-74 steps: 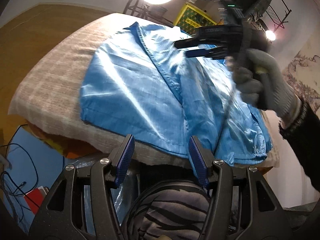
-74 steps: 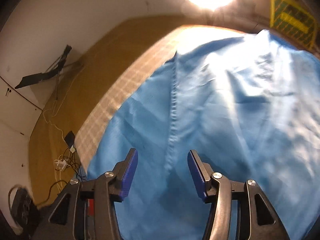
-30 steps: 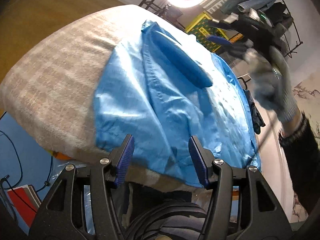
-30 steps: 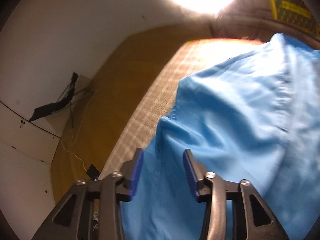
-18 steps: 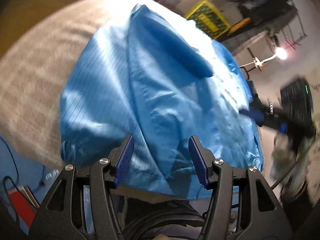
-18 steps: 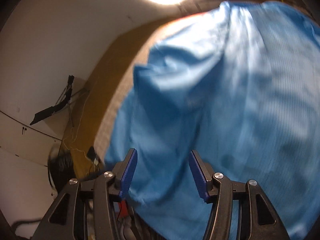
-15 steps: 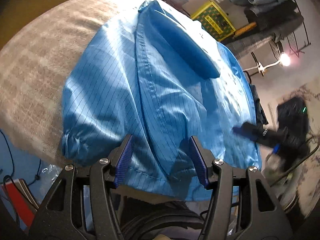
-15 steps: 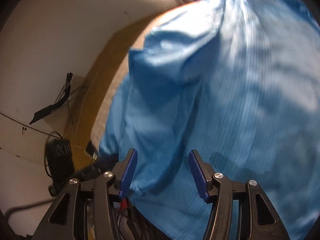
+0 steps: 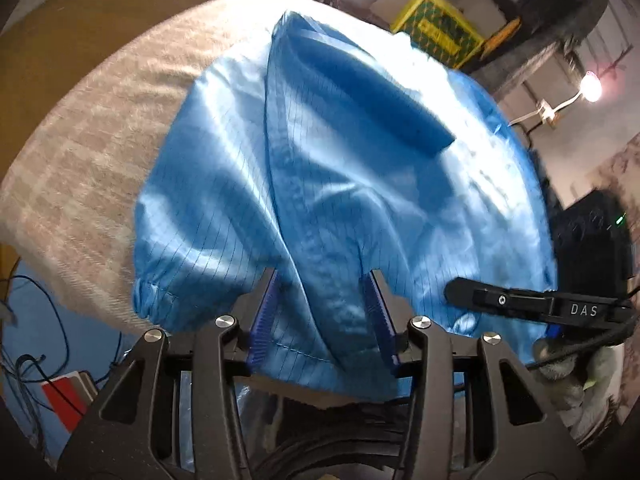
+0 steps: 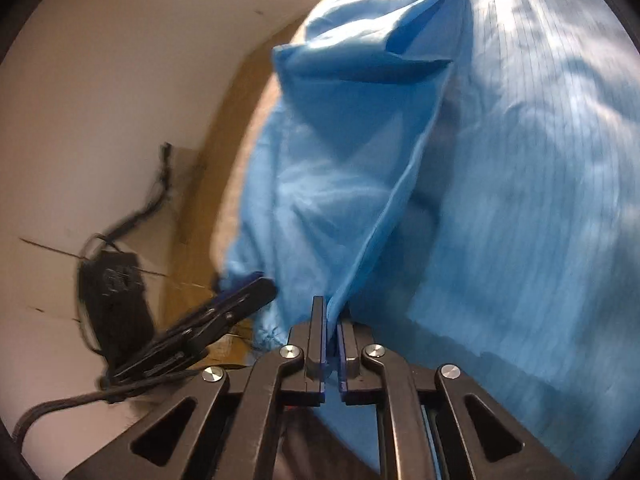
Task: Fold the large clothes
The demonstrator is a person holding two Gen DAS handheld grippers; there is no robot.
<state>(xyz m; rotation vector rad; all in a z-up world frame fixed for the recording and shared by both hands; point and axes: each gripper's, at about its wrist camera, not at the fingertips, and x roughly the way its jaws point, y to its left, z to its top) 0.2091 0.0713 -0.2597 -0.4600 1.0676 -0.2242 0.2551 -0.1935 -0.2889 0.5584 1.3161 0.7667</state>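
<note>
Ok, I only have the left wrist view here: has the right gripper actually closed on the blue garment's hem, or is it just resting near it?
Observer: The right gripper is shut on a fold of the blue garment at its near edge.
Operator: Is my left gripper visible from there?
Observer: Yes, the left gripper shows at lower left of the right wrist view, beside the garment's corner.
Operator: Any cloth bunched above the pinch?
Observer: A crease runs up from the pinch, with a loose flap folded over at top.
</note>
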